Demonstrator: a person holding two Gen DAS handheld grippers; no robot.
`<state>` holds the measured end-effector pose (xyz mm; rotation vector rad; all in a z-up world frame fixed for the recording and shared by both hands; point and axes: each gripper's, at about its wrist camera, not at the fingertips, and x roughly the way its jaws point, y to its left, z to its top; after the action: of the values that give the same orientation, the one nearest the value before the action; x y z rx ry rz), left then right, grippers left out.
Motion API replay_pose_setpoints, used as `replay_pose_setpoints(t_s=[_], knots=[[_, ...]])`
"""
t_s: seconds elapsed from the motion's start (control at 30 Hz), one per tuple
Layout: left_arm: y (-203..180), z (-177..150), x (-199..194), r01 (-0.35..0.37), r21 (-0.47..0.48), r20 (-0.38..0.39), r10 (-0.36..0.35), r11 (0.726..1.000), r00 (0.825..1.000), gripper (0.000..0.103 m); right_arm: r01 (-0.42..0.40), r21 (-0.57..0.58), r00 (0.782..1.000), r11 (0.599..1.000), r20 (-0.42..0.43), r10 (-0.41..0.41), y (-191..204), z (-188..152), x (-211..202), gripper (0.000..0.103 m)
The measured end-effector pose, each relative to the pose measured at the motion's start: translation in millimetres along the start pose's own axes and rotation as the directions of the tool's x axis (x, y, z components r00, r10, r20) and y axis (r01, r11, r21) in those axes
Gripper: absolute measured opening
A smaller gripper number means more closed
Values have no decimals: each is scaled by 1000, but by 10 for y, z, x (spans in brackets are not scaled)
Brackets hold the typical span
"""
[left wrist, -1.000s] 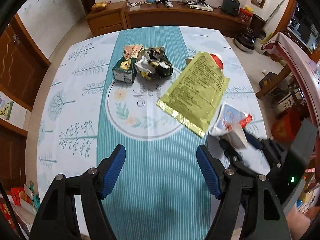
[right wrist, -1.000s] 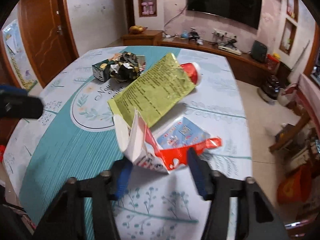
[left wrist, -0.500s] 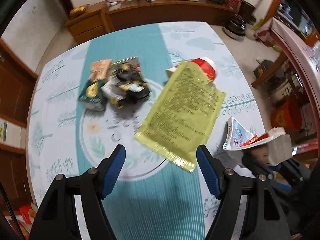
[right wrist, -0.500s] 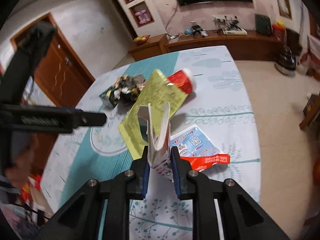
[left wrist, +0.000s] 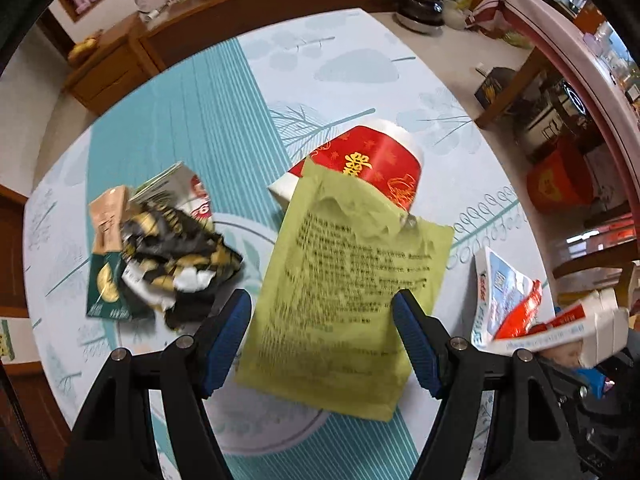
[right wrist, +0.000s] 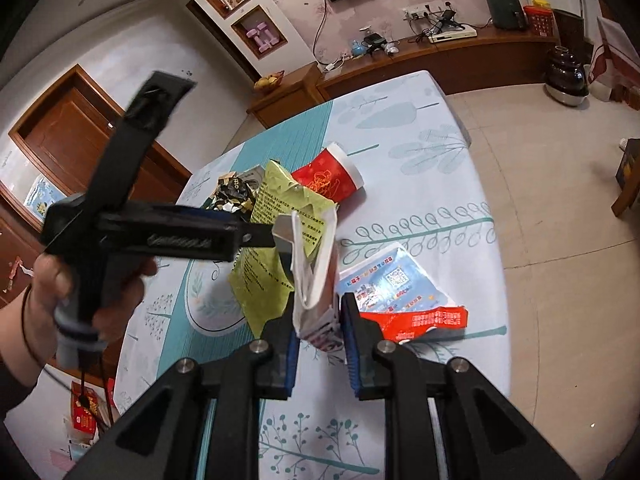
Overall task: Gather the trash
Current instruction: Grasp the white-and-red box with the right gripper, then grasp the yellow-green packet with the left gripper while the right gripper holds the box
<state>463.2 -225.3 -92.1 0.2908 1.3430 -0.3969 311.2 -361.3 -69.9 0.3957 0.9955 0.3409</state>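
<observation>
My right hand-held gripper [right wrist: 318,330] pinches carton [right wrist: 314,276]. Left hand-held gripper [left wrist: 322,330] spread above yellow bag [left wrist: 344,296]; I'd drop lower, straddle edge, then squeeze.

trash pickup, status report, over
Right gripper shut on torn white-and-red carton. Left gripper open over yellow-green printed pouch. Red paper cup lies beyond; nothing blocking.

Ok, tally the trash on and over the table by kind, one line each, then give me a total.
Paper cup, red, on its side: 1
Yellow-green bag, flat: 1
Opened-out carton, red, white and blue, pinched in the right gripper: 1
Black and gold crumpled wrapper: 1
Small green box: 1
Small tan packet: 1
Total: 6
</observation>
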Motion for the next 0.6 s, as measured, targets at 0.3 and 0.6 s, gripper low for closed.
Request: replay_pose_setpoints(t_s=[0.3,0.6], knots=[[92,178,261,93,-31,-54,-94,995,994,72,-34,26,999,999,-14,35,-60,-16,33,19],[54,146,373,143,-60,-52,-146,988,988,41,-38,35,999,999,-20,38,-58,-48,52,19]])
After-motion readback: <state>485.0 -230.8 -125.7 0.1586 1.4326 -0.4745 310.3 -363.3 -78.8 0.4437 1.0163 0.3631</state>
